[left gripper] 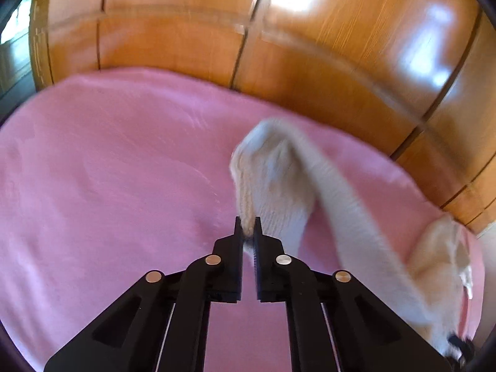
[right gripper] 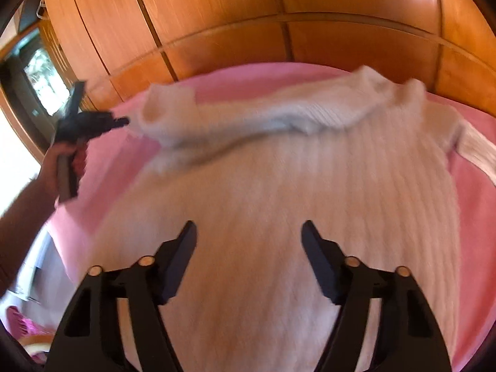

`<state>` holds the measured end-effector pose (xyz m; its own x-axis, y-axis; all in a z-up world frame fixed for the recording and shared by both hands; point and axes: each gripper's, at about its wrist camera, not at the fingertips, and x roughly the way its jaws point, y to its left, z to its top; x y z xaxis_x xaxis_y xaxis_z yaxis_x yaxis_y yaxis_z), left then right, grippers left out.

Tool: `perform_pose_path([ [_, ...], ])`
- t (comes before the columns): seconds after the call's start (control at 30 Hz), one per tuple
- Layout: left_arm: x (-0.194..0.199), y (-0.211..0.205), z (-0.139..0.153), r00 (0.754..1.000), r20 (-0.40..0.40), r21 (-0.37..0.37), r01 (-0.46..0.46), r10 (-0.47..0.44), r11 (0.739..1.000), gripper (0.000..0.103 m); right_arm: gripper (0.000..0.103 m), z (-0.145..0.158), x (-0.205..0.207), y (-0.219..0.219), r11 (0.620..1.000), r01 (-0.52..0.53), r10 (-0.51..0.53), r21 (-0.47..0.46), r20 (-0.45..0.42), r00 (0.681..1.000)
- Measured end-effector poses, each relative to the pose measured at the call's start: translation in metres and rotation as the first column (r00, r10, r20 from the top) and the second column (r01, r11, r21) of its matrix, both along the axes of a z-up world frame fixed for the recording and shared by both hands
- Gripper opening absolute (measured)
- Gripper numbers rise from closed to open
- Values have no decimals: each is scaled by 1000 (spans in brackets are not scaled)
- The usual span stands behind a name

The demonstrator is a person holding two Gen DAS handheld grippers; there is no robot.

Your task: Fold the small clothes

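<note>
A cream ribbed knit sweater [right gripper: 279, 204] lies on a pink bed cover [right gripper: 248, 80]. My left gripper [left gripper: 248, 228] is shut on the cuff of the sweater's sleeve [left gripper: 272, 173] and holds it lifted above the cover. The sleeve stretches back to the right toward the sweater's body [left gripper: 440, 257]. In the right wrist view the left gripper [right gripper: 124, 121] shows at the left, holding the sleeve [right gripper: 248, 111] drawn across the top of the sweater. My right gripper [right gripper: 249, 232] is open and empty, over the sweater's lower body.
Wooden wardrobe doors [left gripper: 279, 37] stand behind the bed, also in the right wrist view [right gripper: 235, 15]. Pink cover [left gripper: 108, 170] spreads to the left of the sleeve. The person's arm [right gripper: 28, 198] reaches in at the left. A window [right gripper: 46, 80] is at far left.
</note>
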<state>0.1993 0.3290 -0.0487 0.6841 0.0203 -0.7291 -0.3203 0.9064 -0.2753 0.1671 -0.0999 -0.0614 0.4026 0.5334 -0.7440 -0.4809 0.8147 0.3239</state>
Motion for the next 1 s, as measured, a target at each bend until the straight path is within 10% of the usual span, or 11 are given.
perform_pose_path([
  [0.23,-88,38,76,988,146,1,-58,57,998,4,43,-18,63,85,979,-161,165,-122,25,986],
  [0.43,-141,79,122,962,207,0,-182,178,983,4,41,24,162,134,993,2,21,-118,199,980],
  [0.67,-123,129,83,955,-55,122,-285,293,951,4,58,49,191,120,992,98,-78,-75,235,969],
  [0.87,-126,179,29,902,-234,9,-372,364,928,4,60,8,140,102,983,23,9,-183,173,985],
  [1.0,-159,173,28,914,-224,-25,-352,338,936,4,59,12,143,99,989,-3,25,-150,144,989],
])
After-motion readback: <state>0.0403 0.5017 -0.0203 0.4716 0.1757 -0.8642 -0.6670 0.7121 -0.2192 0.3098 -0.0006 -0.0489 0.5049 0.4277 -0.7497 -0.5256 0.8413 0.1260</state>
